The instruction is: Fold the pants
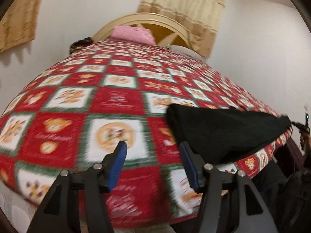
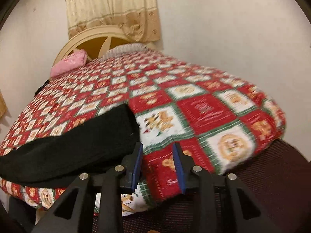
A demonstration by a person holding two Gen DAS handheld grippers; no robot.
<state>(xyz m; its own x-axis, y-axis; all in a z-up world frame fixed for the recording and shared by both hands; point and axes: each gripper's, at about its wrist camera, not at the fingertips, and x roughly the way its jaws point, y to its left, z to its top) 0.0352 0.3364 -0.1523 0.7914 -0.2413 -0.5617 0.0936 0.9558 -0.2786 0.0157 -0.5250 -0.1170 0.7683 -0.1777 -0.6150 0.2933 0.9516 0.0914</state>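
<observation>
Black pants (image 1: 223, 132) lie in a long flat band on the near part of a bed with a red, white and green teddy-bear quilt (image 1: 116, 97). In the left wrist view they sit to the right of my left gripper (image 1: 152, 145), which is open and empty over the quilt; its right finger is next to the pants' near edge. In the right wrist view the pants (image 2: 77, 141) lie to the left of my right gripper (image 2: 158, 146), open and empty, its left finger close beside the pants' end.
A pink pillow (image 1: 134, 34) and a cream headboard (image 1: 151, 19) are at the far end, with a beige curtain (image 2: 114, 7) on the white wall. A dark mesh chair (image 2: 262, 184) is at the bed's near right corner. Dark items stand off the bed's edge (image 1: 291, 165).
</observation>
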